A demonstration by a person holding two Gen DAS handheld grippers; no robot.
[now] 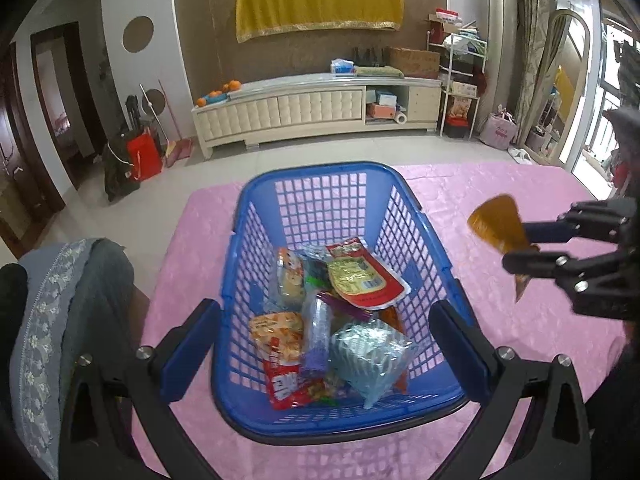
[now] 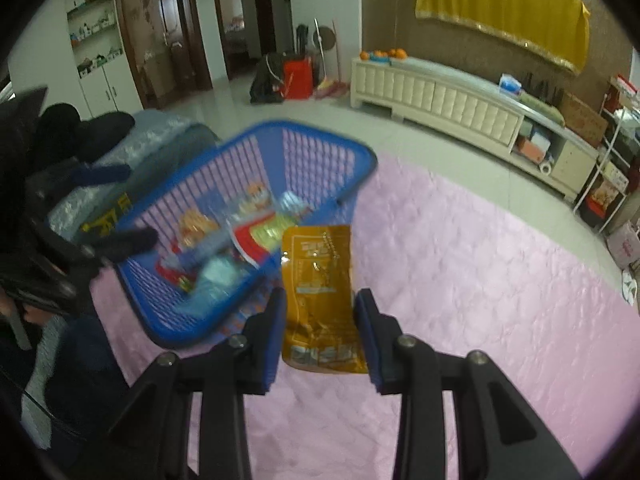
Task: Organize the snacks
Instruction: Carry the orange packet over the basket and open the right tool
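A blue plastic basket (image 1: pixel 256 200) stands on the pink tablecloth and holds several snack packets, among them a red and yellow pouch (image 1: pixel 364 276) and a pale blue pack (image 1: pixel 372 356). My left gripper (image 1: pixel 320 340) is open, its fingers on either side of the basket's near end. My right gripper (image 2: pixel 320 312) is shut on an orange snack packet (image 2: pixel 320 280) and holds it above the table just right of the basket (image 2: pixel 320 140). The right gripper (image 1: pixel 524 246) with the orange packet (image 1: pixel 496 224) also shows in the left wrist view, right of the basket.
A grey padded chair back (image 1: pixel 60 320) stands at the table's left edge. The pink cloth (image 2: pixel 500 300) spreads right of the basket. A white TV cabinet (image 1: pixel 312 112) stands across the tiled floor behind.
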